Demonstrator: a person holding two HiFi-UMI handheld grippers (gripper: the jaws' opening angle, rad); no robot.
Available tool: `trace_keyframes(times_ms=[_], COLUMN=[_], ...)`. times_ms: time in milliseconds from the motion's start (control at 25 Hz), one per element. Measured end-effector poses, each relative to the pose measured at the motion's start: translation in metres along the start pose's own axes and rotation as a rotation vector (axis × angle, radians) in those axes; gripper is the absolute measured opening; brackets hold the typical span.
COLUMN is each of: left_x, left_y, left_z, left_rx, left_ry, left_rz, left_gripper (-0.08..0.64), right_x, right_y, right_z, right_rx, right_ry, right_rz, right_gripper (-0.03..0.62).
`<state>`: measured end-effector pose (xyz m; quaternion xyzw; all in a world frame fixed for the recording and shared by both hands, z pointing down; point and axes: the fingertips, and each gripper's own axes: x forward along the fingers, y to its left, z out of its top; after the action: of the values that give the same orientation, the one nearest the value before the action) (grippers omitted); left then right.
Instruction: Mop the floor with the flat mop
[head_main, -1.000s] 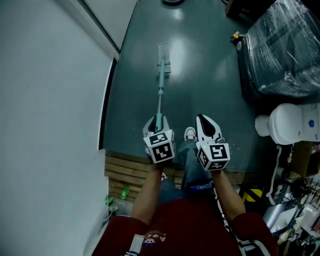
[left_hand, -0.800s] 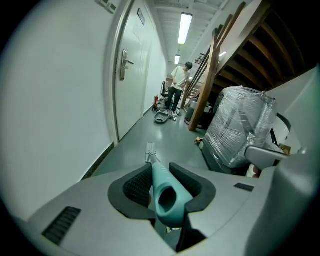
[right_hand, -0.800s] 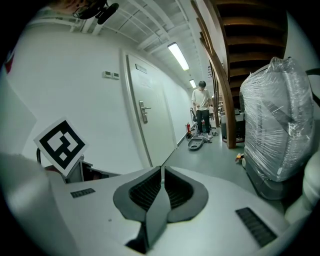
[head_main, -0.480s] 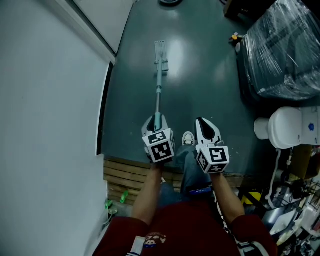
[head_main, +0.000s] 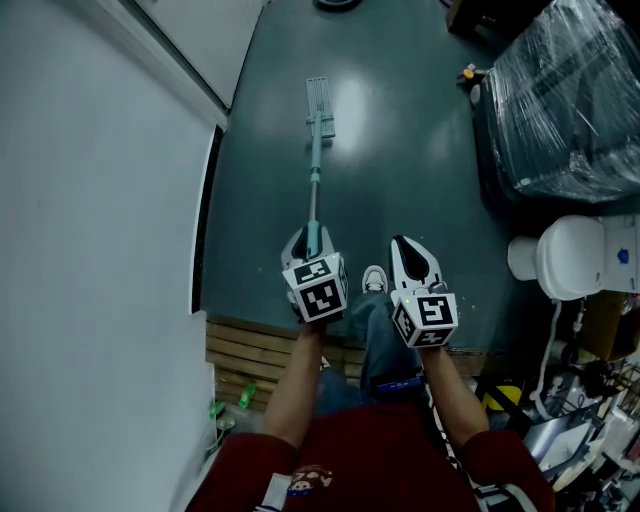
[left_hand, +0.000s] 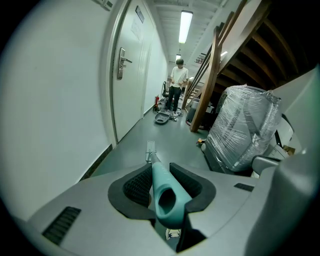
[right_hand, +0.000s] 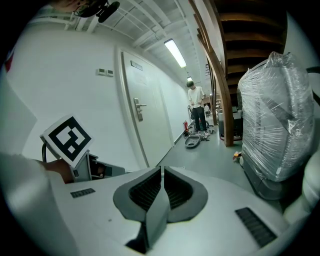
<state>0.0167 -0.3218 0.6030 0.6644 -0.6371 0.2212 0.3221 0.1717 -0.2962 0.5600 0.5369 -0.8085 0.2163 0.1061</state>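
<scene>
- The flat mop (head_main: 314, 175) lies stretched ahead of me on the grey-green floor (head_main: 410, 150), its head now slightly farther out, near the white wall (head_main: 100, 200).
- My left tongs (head_main: 309, 238) pinch the end of the teal handle (left_hand: 162, 190); a forward stroke looks under way.
- My right tongs (head_main: 413, 256) hang alongside, pressed together on nothing.
</scene>
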Motion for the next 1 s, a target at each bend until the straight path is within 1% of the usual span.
trace_keyframes(times_ms=[600,720,1000], left_x=[-0.012,-0.021,-0.047], left_y=[-0.001,-0.002,0.002], left_z=[-0.012,-0.014,-0.026], left_rx=[0.02,0.015,0.005], left_ry=[0.014,0.003,0.015], left_rz=[0.013,0.015,0.008], left_gripper=[0.124,0.124,0.124], right_x=[-0.018,-0.026,-0.045], right_y=[0.001,0.004,0.023], right_z=[0.001,0.0,0.0], right_rx=[0.005,-0.004,-0.01], right_ry=[-0.002,-0.01,-0.018], right_rz=[-0.013,-0.004,-0.01], right_gripper=[0.02,0.02,0.02])
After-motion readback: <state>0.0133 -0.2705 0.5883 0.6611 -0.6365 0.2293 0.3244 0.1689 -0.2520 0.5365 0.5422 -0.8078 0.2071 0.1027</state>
